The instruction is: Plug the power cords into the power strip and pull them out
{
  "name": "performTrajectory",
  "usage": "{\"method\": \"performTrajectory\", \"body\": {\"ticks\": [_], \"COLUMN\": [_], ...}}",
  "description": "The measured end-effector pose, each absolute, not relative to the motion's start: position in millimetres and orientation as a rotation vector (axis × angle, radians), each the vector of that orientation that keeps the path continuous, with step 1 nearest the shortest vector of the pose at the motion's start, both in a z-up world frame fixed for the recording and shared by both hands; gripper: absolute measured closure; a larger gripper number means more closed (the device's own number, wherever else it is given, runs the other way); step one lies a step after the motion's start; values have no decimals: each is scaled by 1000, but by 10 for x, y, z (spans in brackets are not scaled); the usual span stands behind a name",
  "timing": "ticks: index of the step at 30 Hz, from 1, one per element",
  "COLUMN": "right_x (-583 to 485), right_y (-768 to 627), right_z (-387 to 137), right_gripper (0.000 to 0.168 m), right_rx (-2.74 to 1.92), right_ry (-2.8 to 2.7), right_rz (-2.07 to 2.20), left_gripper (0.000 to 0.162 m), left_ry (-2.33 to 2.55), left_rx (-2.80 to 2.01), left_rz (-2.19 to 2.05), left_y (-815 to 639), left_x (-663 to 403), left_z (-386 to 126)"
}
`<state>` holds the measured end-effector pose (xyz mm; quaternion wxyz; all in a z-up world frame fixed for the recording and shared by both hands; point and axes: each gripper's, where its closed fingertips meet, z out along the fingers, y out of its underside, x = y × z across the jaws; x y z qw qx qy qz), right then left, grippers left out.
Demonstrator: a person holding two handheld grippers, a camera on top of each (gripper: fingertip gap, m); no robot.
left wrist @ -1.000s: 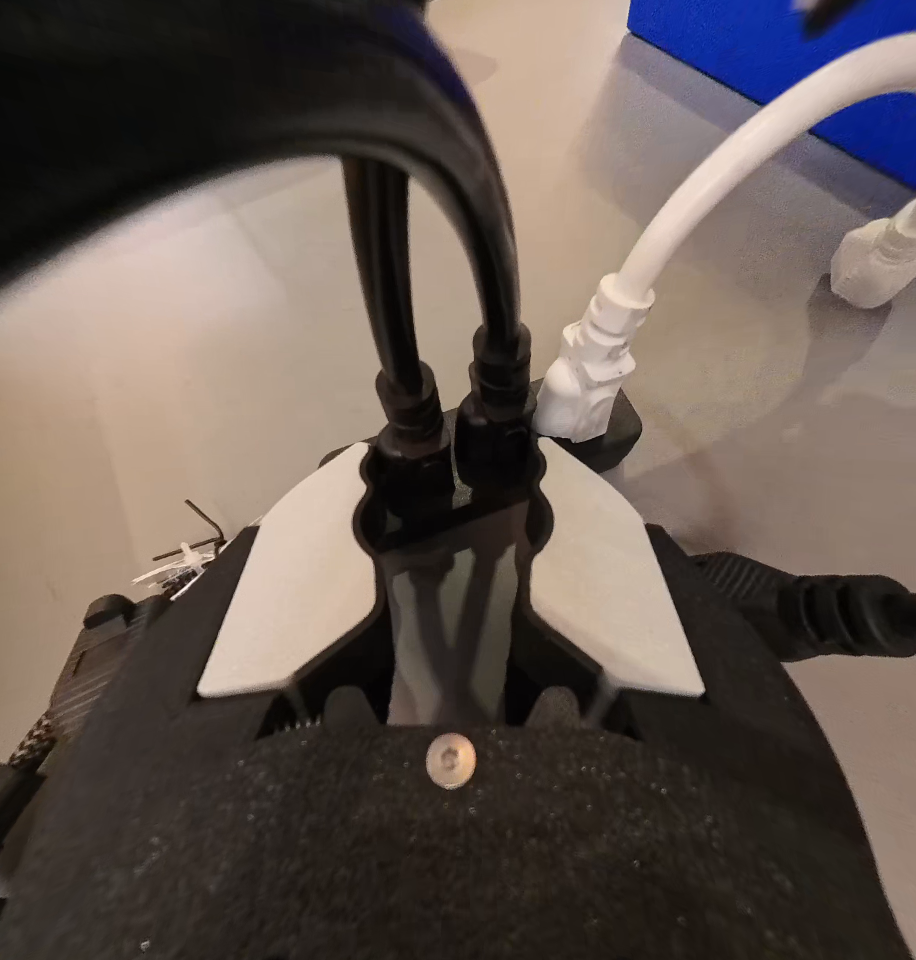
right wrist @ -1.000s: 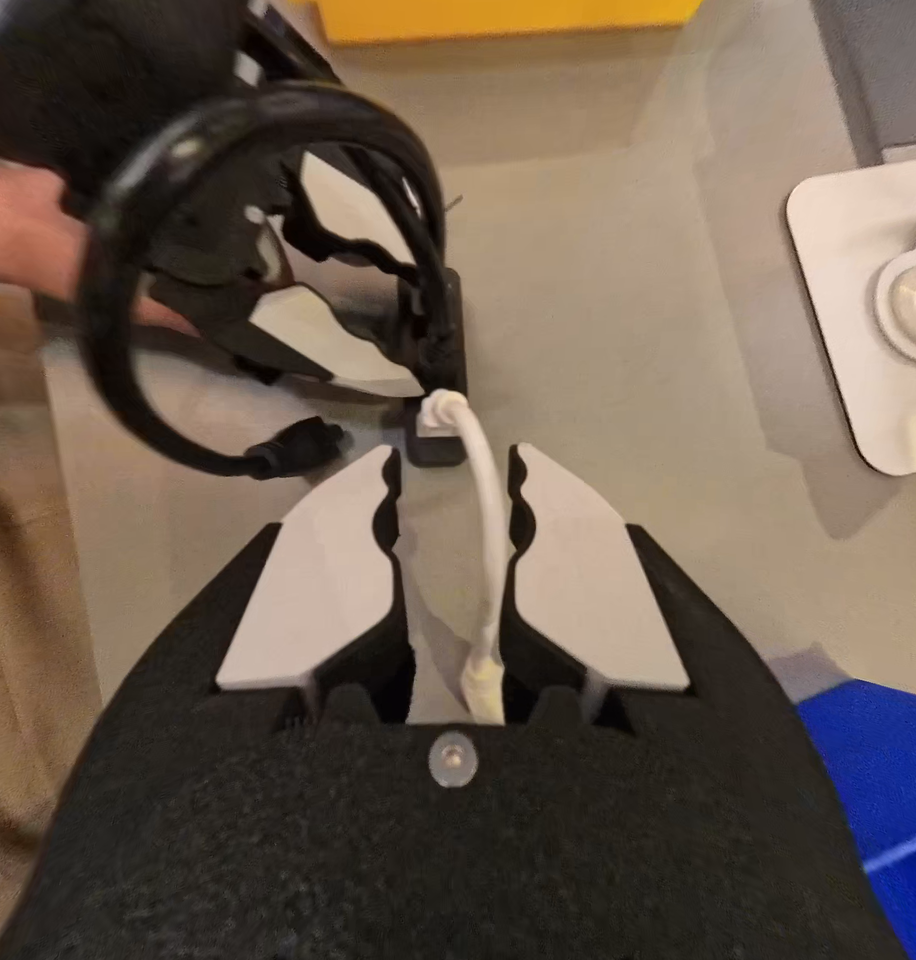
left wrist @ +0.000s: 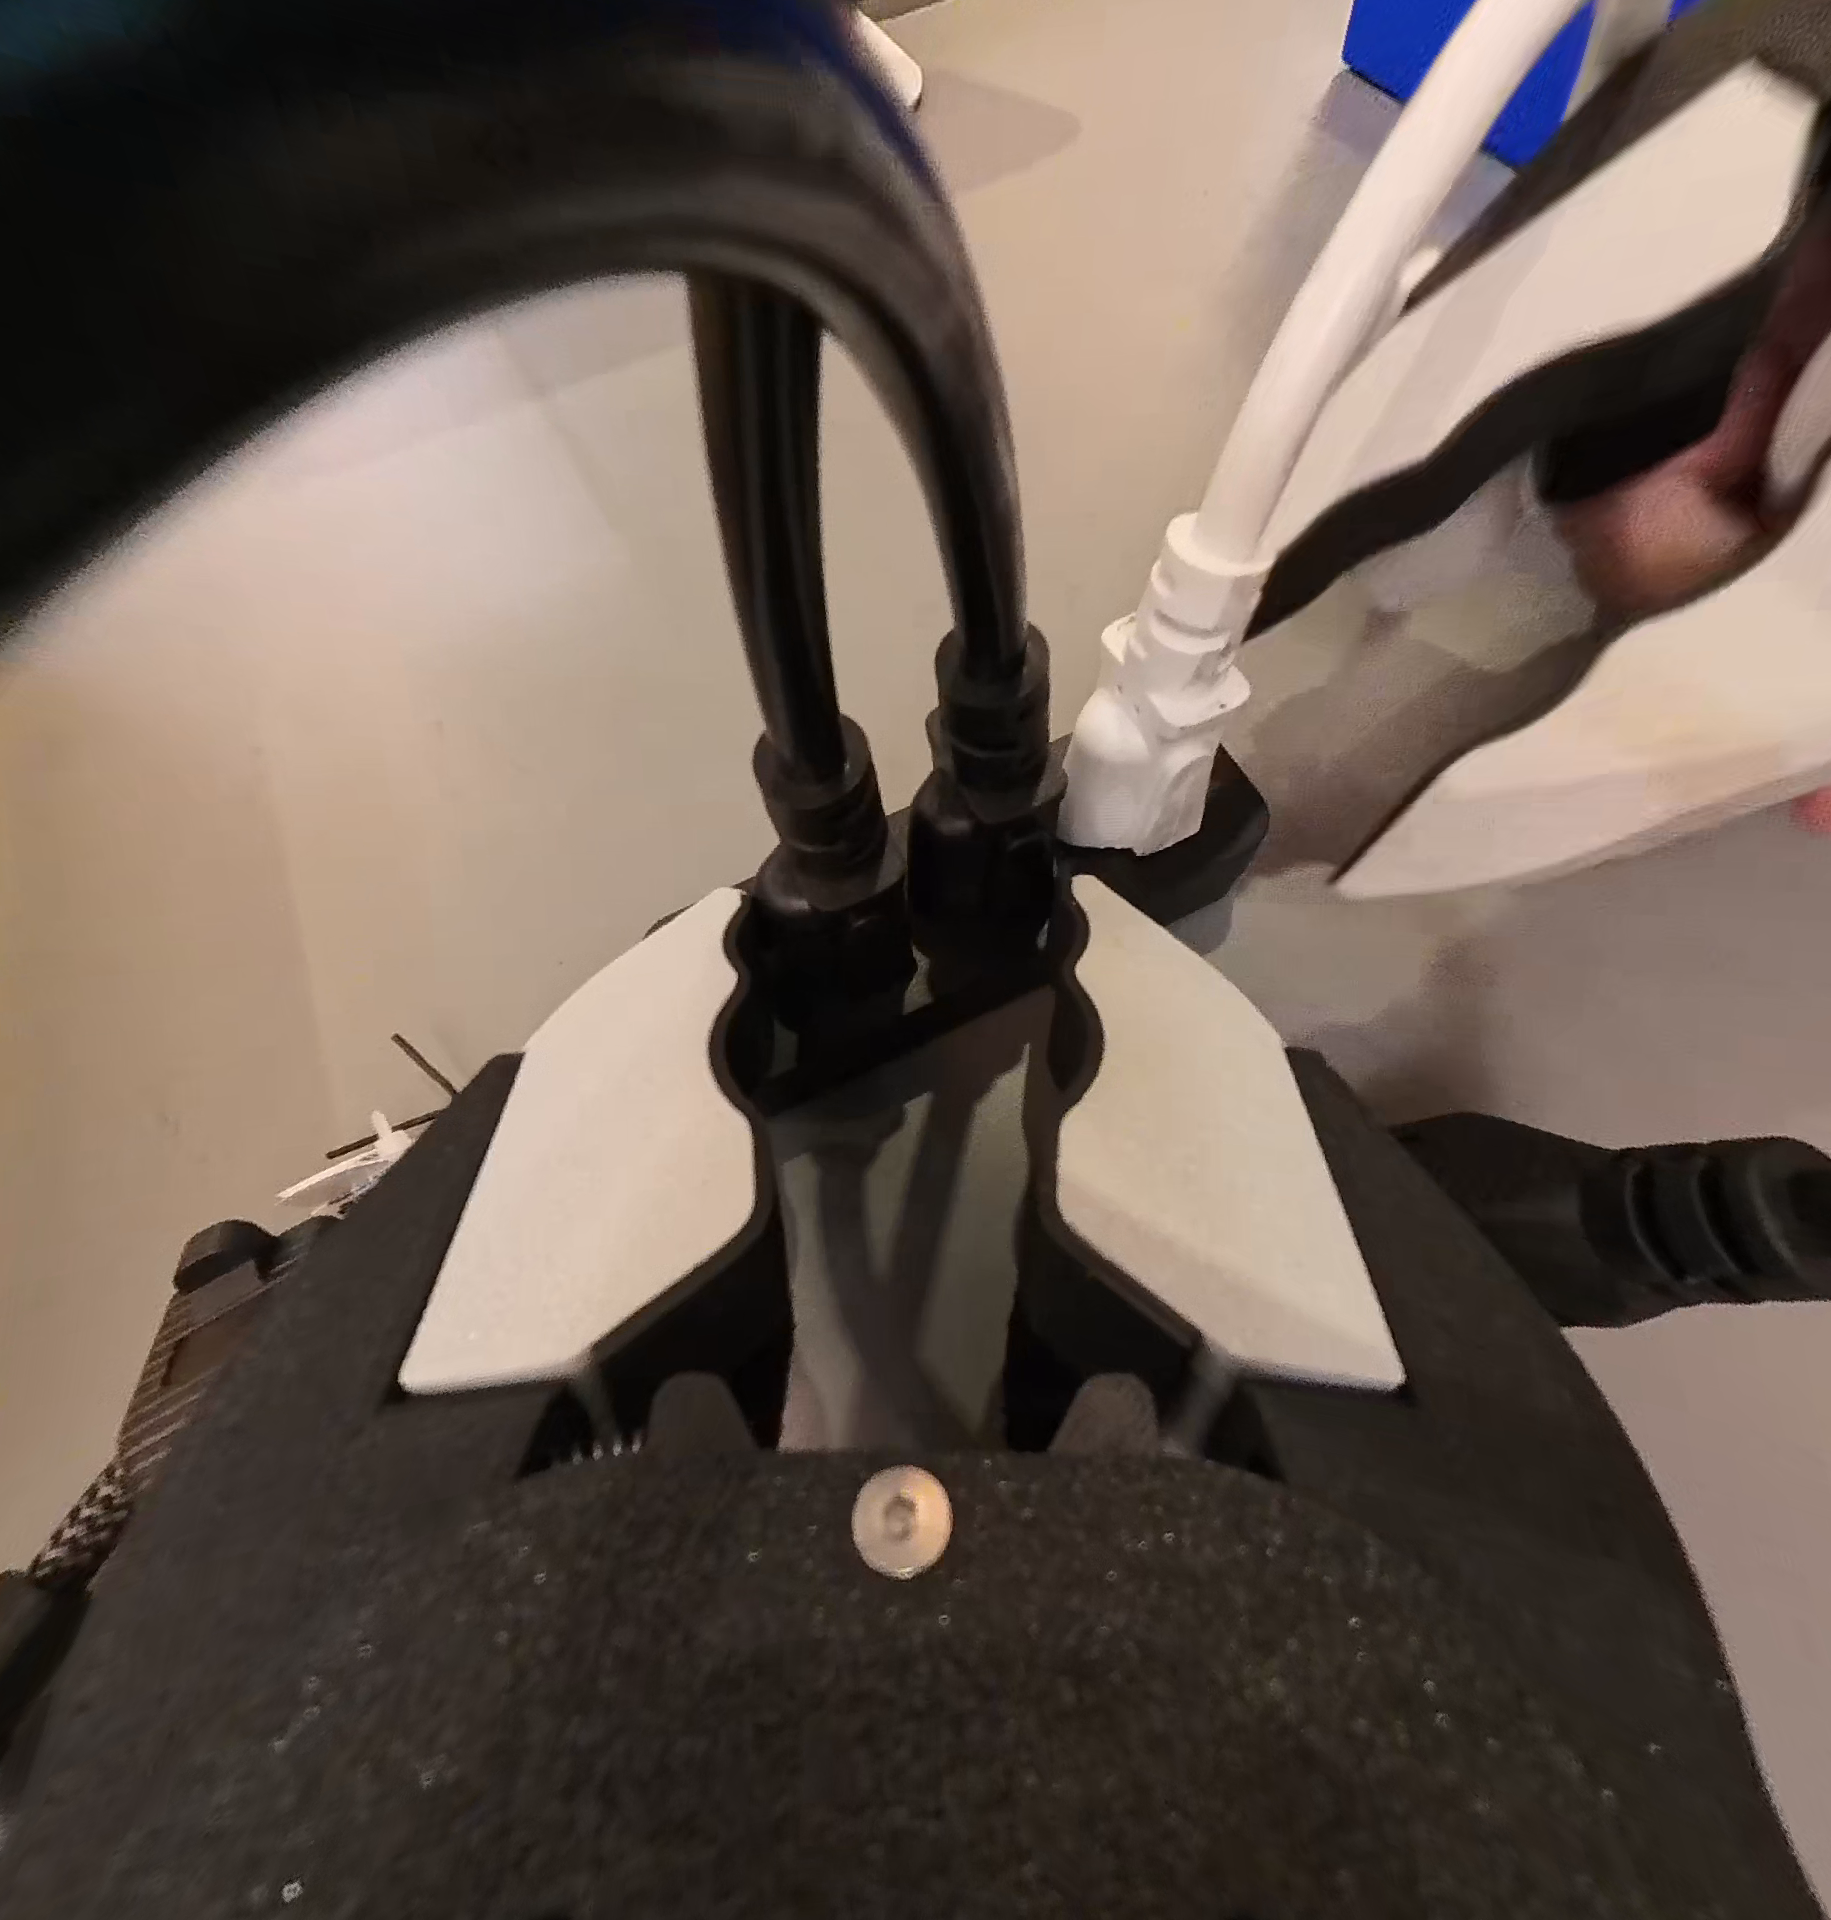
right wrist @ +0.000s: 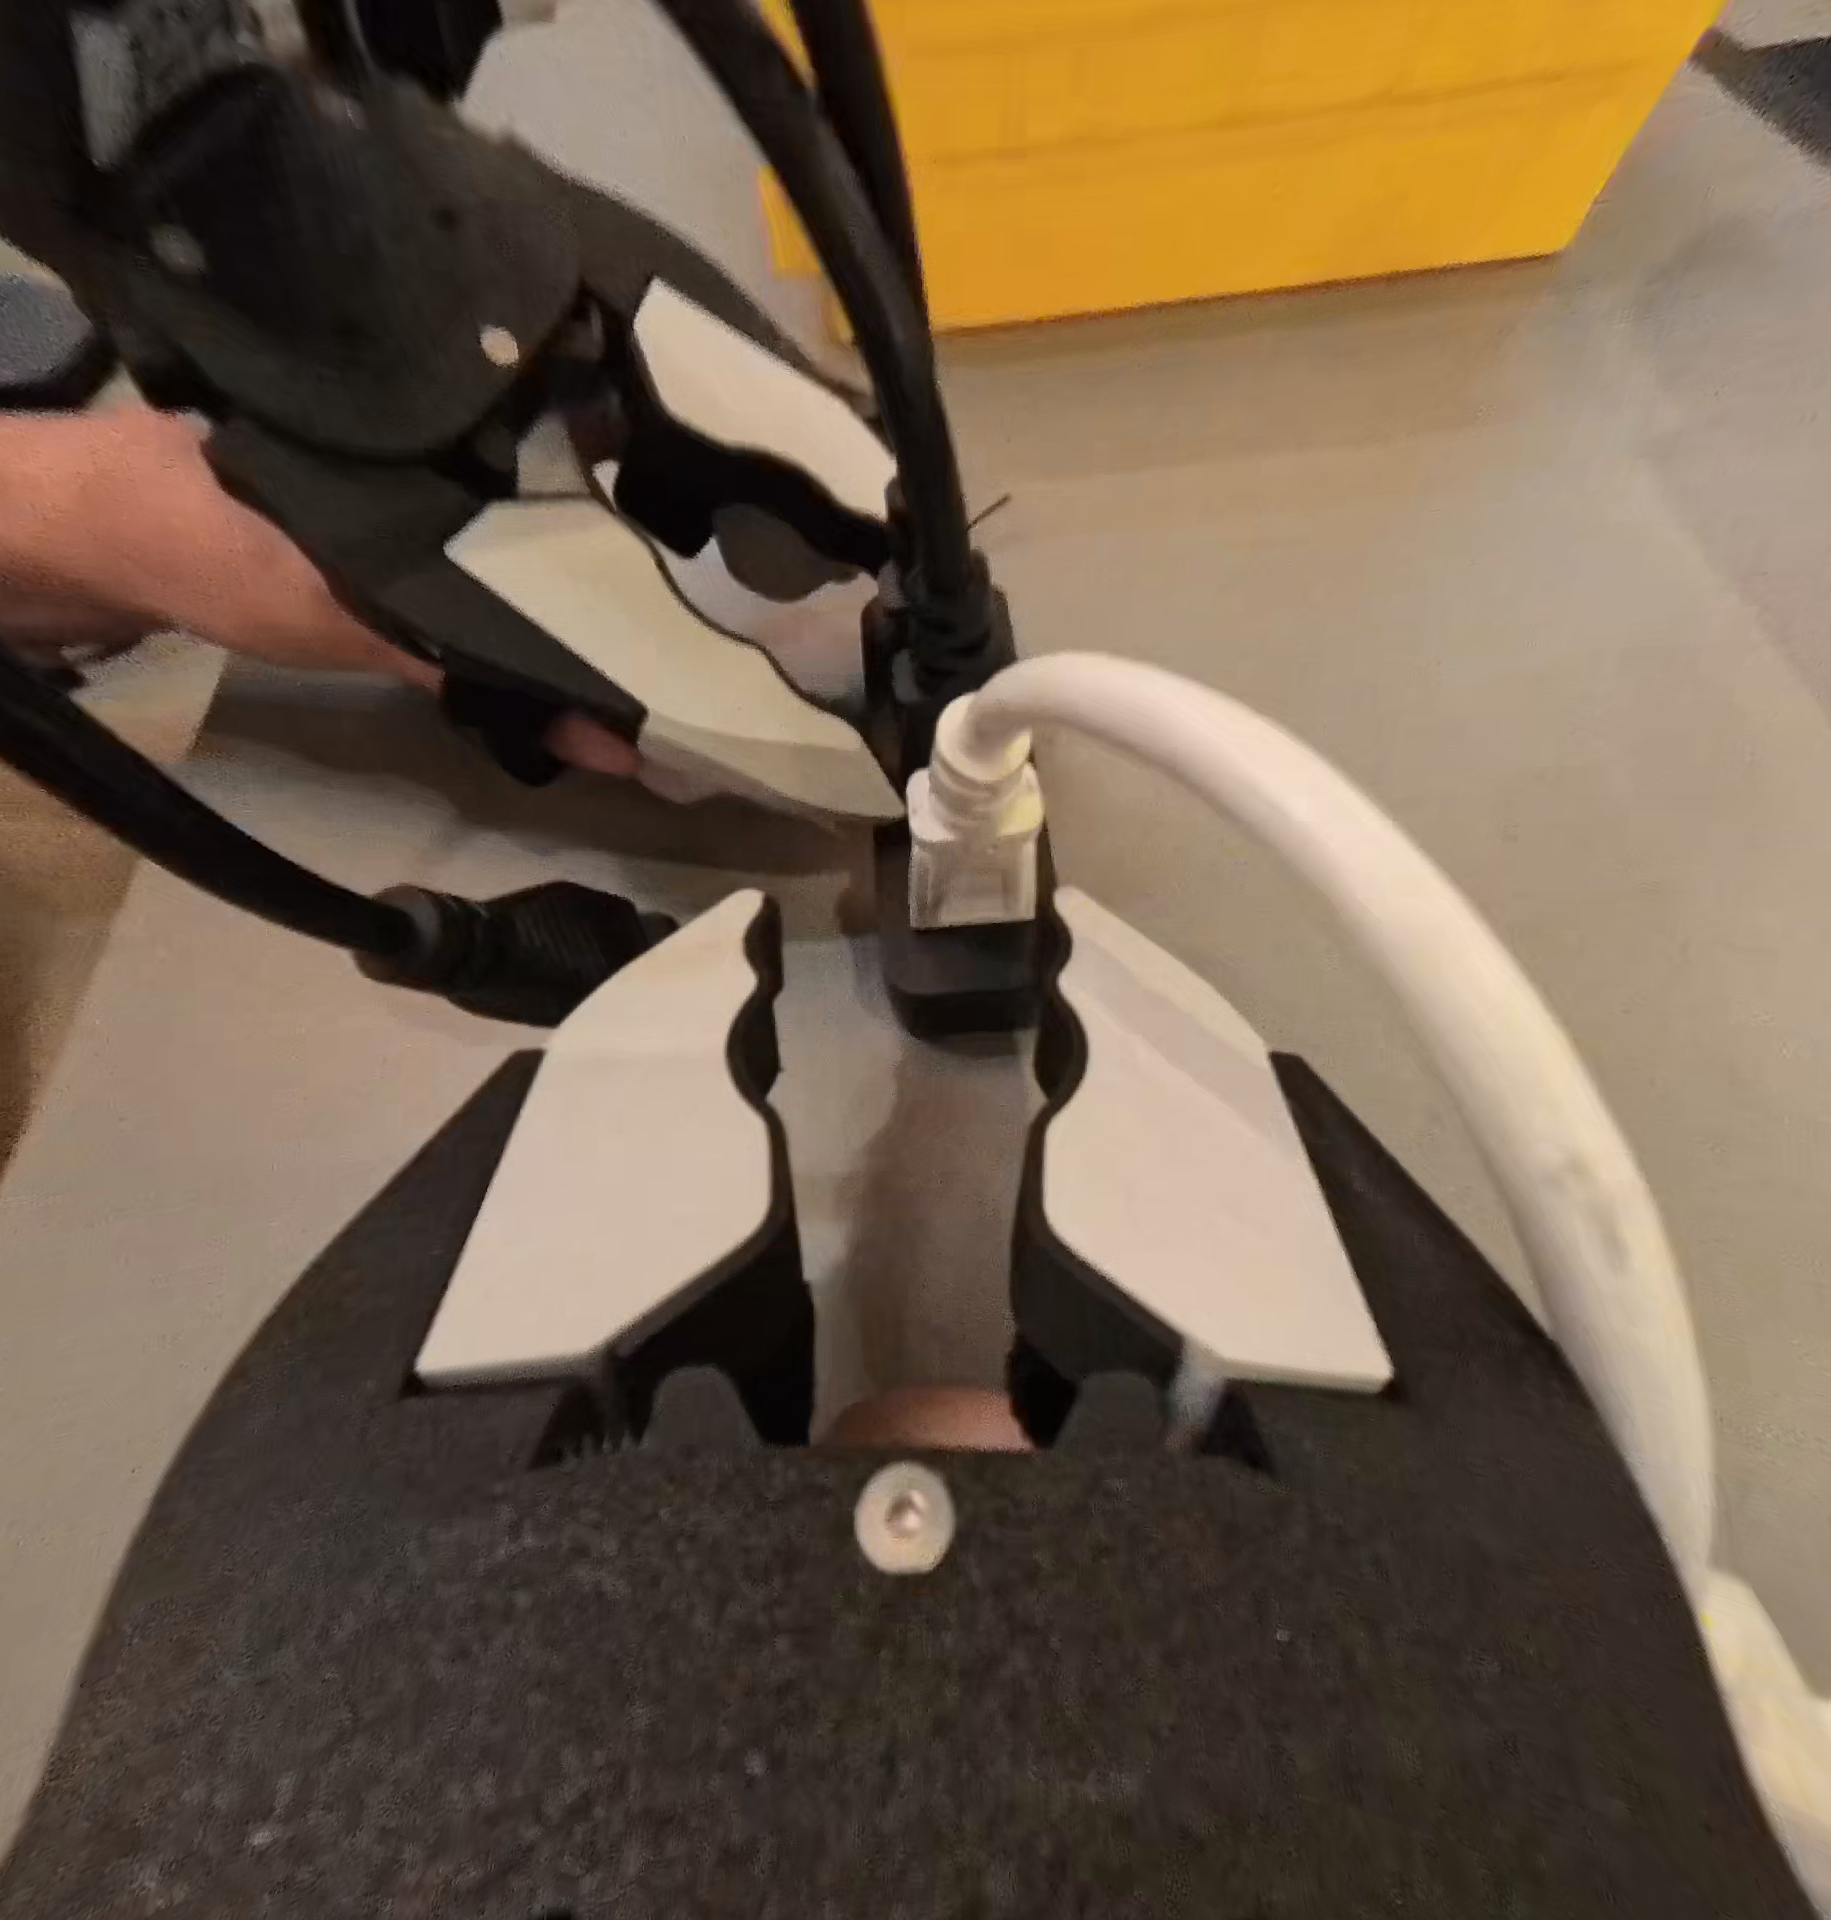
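A black power strip [left wrist: 1202, 842] lies on the grey table, with two black plugs [left wrist: 978, 821] and a white plug [left wrist: 1150, 748] standing in it. My left gripper [left wrist: 900, 914] is shut on the strip's near end, its fingers either side of the black plugs. In the right wrist view my right gripper [right wrist: 911, 925] is open. The strip's end [right wrist: 952, 987] and the white plug [right wrist: 978, 842] sit between its fingertips, close to the right one. The white cord [right wrist: 1410, 987] arcs over to the right, outside the fingers. The right gripper also shows in the left wrist view [left wrist: 1513, 623].
A loose black plug [right wrist: 537, 956] on a thick cord lies on the table left of the strip. A yellow box [right wrist: 1202, 156] stands behind, and a blue box [left wrist: 1430, 62] is at the far edge. A hex key and a white tie [left wrist: 371, 1153] lie at the left. A hand [right wrist: 111, 540] holds the left gripper.
My right gripper has moved forward to the strip's white-plug end. The white cord that lay between its fingers now runs outside them. The left gripper has kept its hold.
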<state>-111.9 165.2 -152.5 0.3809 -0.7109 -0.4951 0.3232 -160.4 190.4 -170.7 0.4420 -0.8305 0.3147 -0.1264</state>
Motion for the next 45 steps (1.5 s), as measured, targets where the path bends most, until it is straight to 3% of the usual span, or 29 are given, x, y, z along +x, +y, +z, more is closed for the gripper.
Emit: {"method": "performTrajectory", "body": {"ticks": [3, 7, 22, 34, 45], "right_x": [-1173, -1330, -1290, -1267, -1347], "right_y": [1763, 1850, 1820, 1811, 1861], "right_z": [-1585, -1562, -1393, -1713, -1666], "right_gripper": [122, 143, 145, 141, 143], "right_rx": [-1821, -1814, -1703, -1851, -1806], "right_ry": [-1251, -1249, -1193, -1326, -1346], "right_rz": [736, 804, 857, 671, 671], "left_gripper": [109, 109, 107, 109, 108], "left_ry": [782, 769, 755, 785, 784], "left_rx": [-2058, -2063, -2070, -2076, -2077], "left_rz": [-312, -308, -384, -324, -346], "left_y": [1903, 1912, 1892, 1924, 1916], "left_x": [-1601, -1614, -1526, -1663, -1631], "left_z": [-1706, -1706, -1670, -1717, -1705]}}
